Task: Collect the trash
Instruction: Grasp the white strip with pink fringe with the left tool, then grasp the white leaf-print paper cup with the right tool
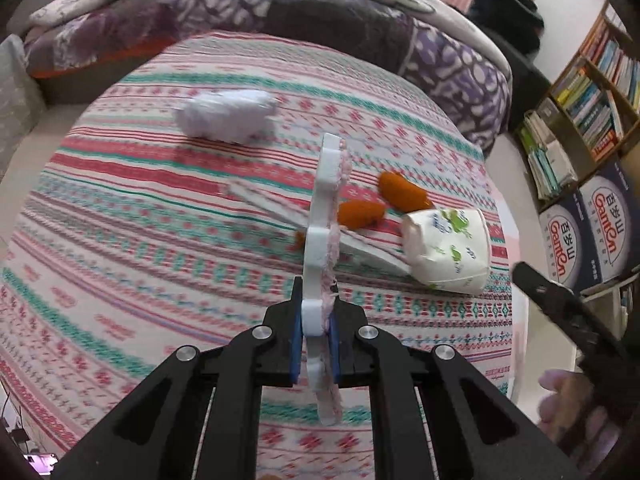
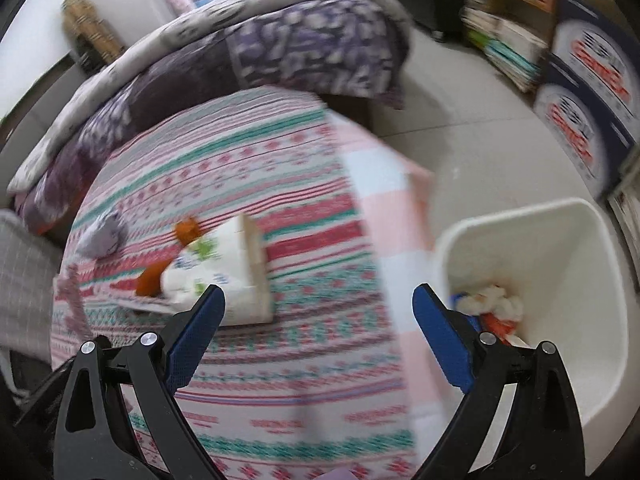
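Bed with striped patterned sheet [image 1: 160, 208]; my left gripper [image 1: 316, 344] jaws clamp a flat white scalloped foam piece [image 1: 322, 216], right gripper [image 2: 316, 336] jaws wide. Next, probably: carry it to white plastic bin [image 2: 580, 240].

Right wrist view motion-blurred throughout — box lettering [image 2: 588, 80] at upper right unreadable. Trash bin [image 2: 580, 280] cut by right edge; its contents [image 2: 492, 304] indistinct. Left wrist view: white scalloped piece [image 1: 324, 224] hides part of the flat strip [image 1: 272, 204] — centre frame.
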The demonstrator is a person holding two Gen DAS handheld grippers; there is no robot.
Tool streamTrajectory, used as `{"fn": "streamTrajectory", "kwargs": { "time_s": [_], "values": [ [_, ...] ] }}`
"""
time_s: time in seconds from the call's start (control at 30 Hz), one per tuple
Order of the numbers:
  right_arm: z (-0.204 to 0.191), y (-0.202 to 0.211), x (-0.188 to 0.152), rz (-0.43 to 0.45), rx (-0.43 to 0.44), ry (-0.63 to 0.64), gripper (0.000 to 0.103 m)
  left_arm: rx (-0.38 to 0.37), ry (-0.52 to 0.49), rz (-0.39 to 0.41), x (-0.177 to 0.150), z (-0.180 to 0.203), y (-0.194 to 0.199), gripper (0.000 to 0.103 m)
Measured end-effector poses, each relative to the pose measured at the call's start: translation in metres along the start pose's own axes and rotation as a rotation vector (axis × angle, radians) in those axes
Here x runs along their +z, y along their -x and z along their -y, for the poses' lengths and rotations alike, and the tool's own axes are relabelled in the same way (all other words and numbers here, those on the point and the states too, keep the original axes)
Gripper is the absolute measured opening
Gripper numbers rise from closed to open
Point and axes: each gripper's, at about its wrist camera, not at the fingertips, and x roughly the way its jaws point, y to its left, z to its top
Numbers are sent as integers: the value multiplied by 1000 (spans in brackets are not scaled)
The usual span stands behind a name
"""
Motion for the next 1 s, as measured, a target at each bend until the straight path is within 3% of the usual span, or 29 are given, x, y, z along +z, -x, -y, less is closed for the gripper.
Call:
{"fn": "streamTrajectory", "kwargs": {
  "time_s": [0.4,0.7,0.83,0.9,0.93,1.0],
  "values": [
    [-36,-39,-2,-41,10,13,93,16,53,5,0,-36,13,10],
    [-71,-40,0,19,-4,140,96,24,52,2,-2,-44,13,10],
    [-77,-48,-2,5,-60,204,96,29,62,-1,-2,-49,13,10],
    [-76,-53,-4,-12,-53,210,90,30,62,0,-2,-50,13,10],
    [-76,-54,-4,-19,-58,220,81,31,61,2,-2,-50,13,11],
    [-77,-51,-5,-2,-54,232,81,32,61,6,-2,-51,14,10]
  ]
}}
